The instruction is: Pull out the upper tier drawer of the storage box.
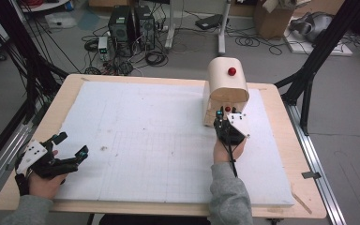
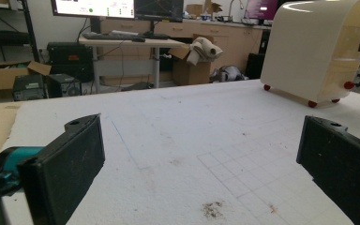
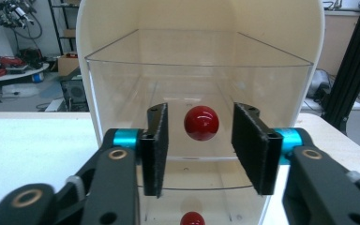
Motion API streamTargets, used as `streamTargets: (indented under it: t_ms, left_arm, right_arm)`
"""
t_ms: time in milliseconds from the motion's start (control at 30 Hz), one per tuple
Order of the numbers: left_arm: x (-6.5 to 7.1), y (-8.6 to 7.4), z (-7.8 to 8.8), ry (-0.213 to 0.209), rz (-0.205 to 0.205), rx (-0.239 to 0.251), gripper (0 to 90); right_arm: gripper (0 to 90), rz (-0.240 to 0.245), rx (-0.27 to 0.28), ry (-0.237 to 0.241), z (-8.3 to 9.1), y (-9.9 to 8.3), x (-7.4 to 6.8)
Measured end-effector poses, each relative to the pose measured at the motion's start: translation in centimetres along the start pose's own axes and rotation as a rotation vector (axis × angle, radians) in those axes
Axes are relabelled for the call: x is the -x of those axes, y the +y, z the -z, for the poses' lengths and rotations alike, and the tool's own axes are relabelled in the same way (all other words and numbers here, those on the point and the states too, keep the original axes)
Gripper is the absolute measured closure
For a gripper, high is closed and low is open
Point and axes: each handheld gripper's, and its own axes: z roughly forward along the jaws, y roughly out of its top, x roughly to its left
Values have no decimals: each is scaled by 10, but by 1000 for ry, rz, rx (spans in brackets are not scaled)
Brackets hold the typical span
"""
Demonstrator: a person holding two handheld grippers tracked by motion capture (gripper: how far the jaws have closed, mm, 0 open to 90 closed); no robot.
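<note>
Knob [image 3: 201, 123], red, on the clear drawer front of the cabinet [image 1: 226, 84] at the bench's [image 1: 37, 140] two o'clock; right gripper [image 3: 200, 140] brackets it, unclenched. Left gripper [image 1: 70, 146] released at eight o'clock.

A wooden table [image 1: 281, 154] carries a white foam sheet [image 1: 159, 140].

The box [image 1: 227, 86] stands on the mat [image 1: 145, 140] at upper right of the high view. The right gripper [image 1: 225, 115] sits just before it, its jaws either side of the knob [image 3: 201, 123]. The left gripper [image 1: 70, 147] rests at lower left.

place: lab | signs: computer towers [image 1: 131, 30], floor cables [image 1: 253, 40], monitors [image 2: 117, 8], cardboard boxes [image 1: 274, 18]
</note>
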Motion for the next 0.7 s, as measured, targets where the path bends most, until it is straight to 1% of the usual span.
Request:
streamTargets:
  t_ms: [67, 100, 233, 300, 333, 700]
  left_arm:
    - [0, 0, 0, 0, -1, -2, 17]
    - [0, 0, 0, 0, -2, -2, 17]
    - [0, 0, 0, -1, -2, -2, 17]
    - [0, 0, 0, -1, -2, -3, 17]
    - [0, 0, 0, -1, -1, -2, 17]
    - [0, 0, 0, -2, -2, -3, 17]
  right_arm:
    - [591, 1, 2, 2, 0, 0, 0]
    - [621, 8, 4, 4, 0, 0, -1]
    - [673, 13, 7, 6, 0, 0, -1]
    - [681, 11, 8, 6, 0, 0, -1]
    - [718, 7, 10, 1, 0, 0, 0]
    - [733, 14, 9, 3, 1, 1, 0]
